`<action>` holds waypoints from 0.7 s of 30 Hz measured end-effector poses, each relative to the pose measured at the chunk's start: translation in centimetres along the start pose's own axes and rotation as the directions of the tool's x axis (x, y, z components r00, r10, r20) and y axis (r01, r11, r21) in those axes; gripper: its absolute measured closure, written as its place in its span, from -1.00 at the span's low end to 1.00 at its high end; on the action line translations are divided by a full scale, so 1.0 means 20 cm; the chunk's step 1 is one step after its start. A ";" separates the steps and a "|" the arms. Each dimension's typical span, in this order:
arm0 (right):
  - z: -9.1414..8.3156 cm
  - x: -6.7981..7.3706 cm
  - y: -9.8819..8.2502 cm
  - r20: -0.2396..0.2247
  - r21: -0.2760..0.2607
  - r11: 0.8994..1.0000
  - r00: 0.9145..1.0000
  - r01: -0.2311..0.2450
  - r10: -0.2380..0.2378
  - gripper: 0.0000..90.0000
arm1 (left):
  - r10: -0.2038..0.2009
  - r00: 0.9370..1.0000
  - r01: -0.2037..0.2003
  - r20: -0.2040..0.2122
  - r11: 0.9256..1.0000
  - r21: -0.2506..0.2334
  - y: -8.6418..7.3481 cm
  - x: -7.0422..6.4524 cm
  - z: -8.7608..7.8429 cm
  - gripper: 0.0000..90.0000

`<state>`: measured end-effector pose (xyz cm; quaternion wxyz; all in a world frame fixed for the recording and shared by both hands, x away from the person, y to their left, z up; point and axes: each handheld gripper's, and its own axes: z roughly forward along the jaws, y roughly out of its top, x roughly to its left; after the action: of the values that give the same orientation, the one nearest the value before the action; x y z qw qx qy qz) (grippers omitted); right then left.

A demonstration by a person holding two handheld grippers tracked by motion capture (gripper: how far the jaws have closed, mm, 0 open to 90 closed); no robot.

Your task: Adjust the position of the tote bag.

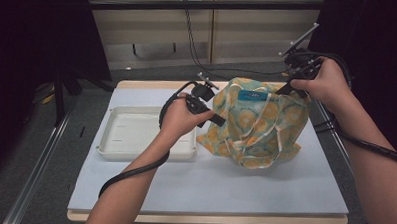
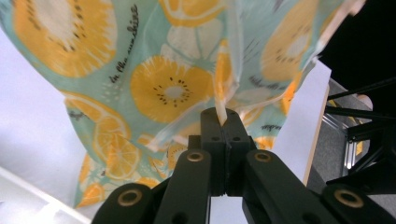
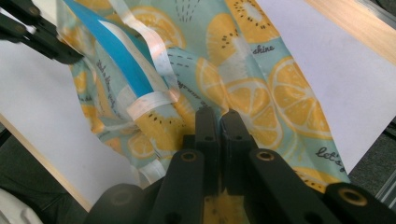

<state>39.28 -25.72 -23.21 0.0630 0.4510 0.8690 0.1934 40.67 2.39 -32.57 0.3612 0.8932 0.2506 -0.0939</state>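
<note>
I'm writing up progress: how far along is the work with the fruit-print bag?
Done: both tongs have hold of the bag, the left tongs pinching its edge, the right tongs its far side. In hand: holding it up and open. Left: the white tray beside it holds nothing yet.

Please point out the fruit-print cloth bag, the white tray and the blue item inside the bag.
fruit-print cloth bag [image 1: 258,126], high view, front panel.
white tray [image 1: 135,152], high view, near rim.
blue item [image 1: 252,95], high view, its middle.

Overhead forward-down; gripper cameras close, sharing bag [image 1: 256,121].
</note>
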 end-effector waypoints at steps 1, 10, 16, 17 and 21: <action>0.00 0.00 0.00 -0.001 -0.001 1.000 1.000 0.001 -0.001 0.94 | 0.002 1.000 -0.002 0.004 1.000 -0.005 0.01 0.00 -0.02 1.00; -0.03 -0.01 -0.01 0.005 -0.001 1.000 1.000 -0.004 0.004 0.84 | 0.014 1.000 -0.014 -0.017 0.999 -0.033 0.12 -0.04 -0.17 1.00; -0.07 -0.01 -0.01 0.018 -0.014 1.000 1.000 0.000 0.000 0.60 | 0.016 0.999 -0.017 -0.032 0.999 -0.032 0.18 -0.06 -0.22 1.00; -0.08 -0.01 -0.01 0.012 -0.017 1.000 1.000 -0.003 0.003 0.58 | 0.001 0.999 -0.003 -0.033 0.999 -0.044 0.18 -0.06 -0.22 1.00; -0.11 -0.01 -0.01 0.016 -0.031 0.999 1.000 0.011 -0.010 0.46 | 0.003 1.000 -0.004 -0.031 0.999 -0.044 0.19 -0.06 -0.23 1.00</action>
<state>38.54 -26.56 -21.30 0.0778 0.4470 0.8677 0.2032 41.55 2.75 -26.60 0.3770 0.8869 0.2566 -0.0738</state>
